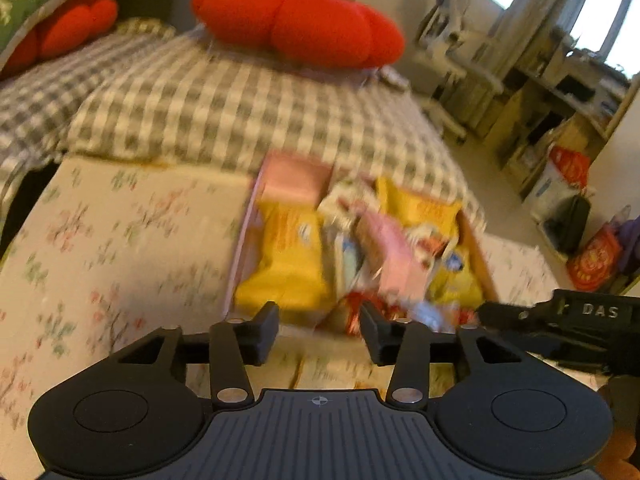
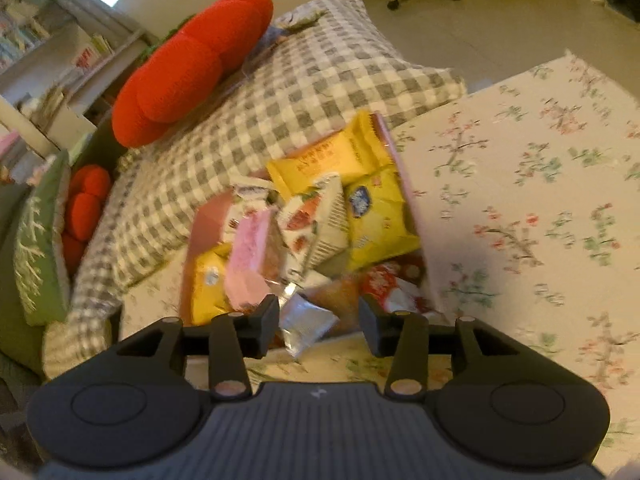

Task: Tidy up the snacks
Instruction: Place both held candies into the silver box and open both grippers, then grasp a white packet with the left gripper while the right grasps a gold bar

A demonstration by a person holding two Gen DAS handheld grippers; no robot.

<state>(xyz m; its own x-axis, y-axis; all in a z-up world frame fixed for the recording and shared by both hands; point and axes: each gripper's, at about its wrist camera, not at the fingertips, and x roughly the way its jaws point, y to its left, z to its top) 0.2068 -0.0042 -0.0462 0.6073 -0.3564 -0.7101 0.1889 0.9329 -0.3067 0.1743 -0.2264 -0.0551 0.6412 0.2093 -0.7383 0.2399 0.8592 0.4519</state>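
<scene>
Floral bedding carries a pink box heaped with snacks; the left gripper hovers just short of it, fingers spread and empty, likely to pick one. From the right wrist, the right gripper hangs likewise spread over a silver packet, gripping nothing.

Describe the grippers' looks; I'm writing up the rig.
Both are matte black plastic. Left gripper and right gripper each have blocky fingers on linkage bars with silver pivot pins, two round discs and a ribbed grey plate. White "DAS" lettering marks the right gripper's side in the left view.
</scene>
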